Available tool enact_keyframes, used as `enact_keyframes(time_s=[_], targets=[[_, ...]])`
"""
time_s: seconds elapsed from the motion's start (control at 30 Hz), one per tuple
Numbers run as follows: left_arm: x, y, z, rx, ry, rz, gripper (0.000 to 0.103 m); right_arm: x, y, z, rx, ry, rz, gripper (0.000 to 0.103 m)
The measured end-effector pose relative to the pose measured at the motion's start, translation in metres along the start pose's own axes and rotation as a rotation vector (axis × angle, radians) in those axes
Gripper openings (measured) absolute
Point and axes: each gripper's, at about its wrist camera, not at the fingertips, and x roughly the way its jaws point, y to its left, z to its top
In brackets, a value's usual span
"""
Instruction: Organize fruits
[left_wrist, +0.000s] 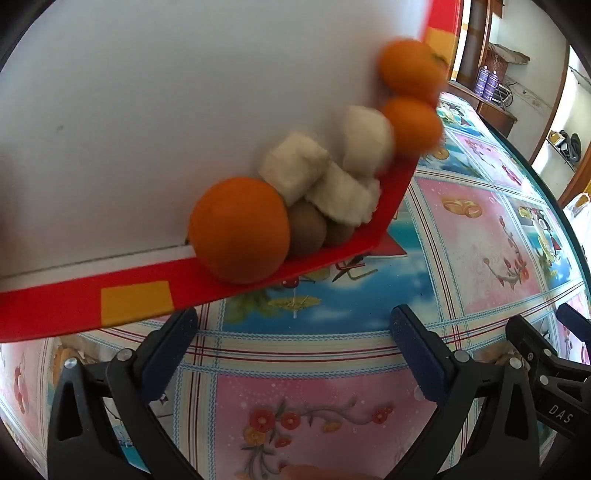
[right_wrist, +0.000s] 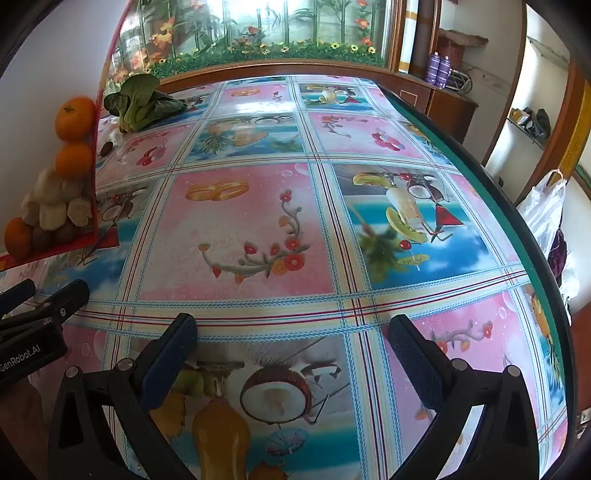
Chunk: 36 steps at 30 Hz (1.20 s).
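Observation:
A white tray with a red rim (left_wrist: 74, 302) is tilted above the table, and its fruit has gathered in the low corner. There lie a large orange (left_wrist: 239, 229), two brown kiwis (left_wrist: 306, 229), three white fuzzy chunks (left_wrist: 293, 162) and two smaller oranges (left_wrist: 412, 123), the upper ones blurred. My left gripper (left_wrist: 293, 332) is open and empty just below the tray's rim. My right gripper (right_wrist: 293, 332) is open and empty over the patterned tablecloth (right_wrist: 258, 221). In the right wrist view the tray's red rim (right_wrist: 96, 155) and its fruit pile (right_wrist: 51, 206) are at the far left.
A green bok choy (right_wrist: 142, 101) and a small brown fruit (right_wrist: 106, 147) lie on the far left of the table. The table's dark curved edge (right_wrist: 517, 221) runs along the right, with a white plastic bag (right_wrist: 546, 210) beyond it. Cabinets and shelves stand behind.

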Motion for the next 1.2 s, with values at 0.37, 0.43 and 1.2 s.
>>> enact_keyframes(time_s=[0.37,0.43,1.2], targets=[[0.0000,0.0003,0.0016,0.000,0.000,0.001,0.103,-0.0007,0.0005,-0.0007,-0.003,0.002,-0.002,0.103],[0.0000,0.0009,0.0024,0.001,0.001,0.001,0.103,-0.0010,0.0006,-0.0009,-0.003,0.003,-0.001,0.103],[0.0024,-0.0020,0.0004,0.000,0.000,0.001,0.103,-0.0010,-0.0004,0.0008,-0.004,0.002,0.001,0.103]])
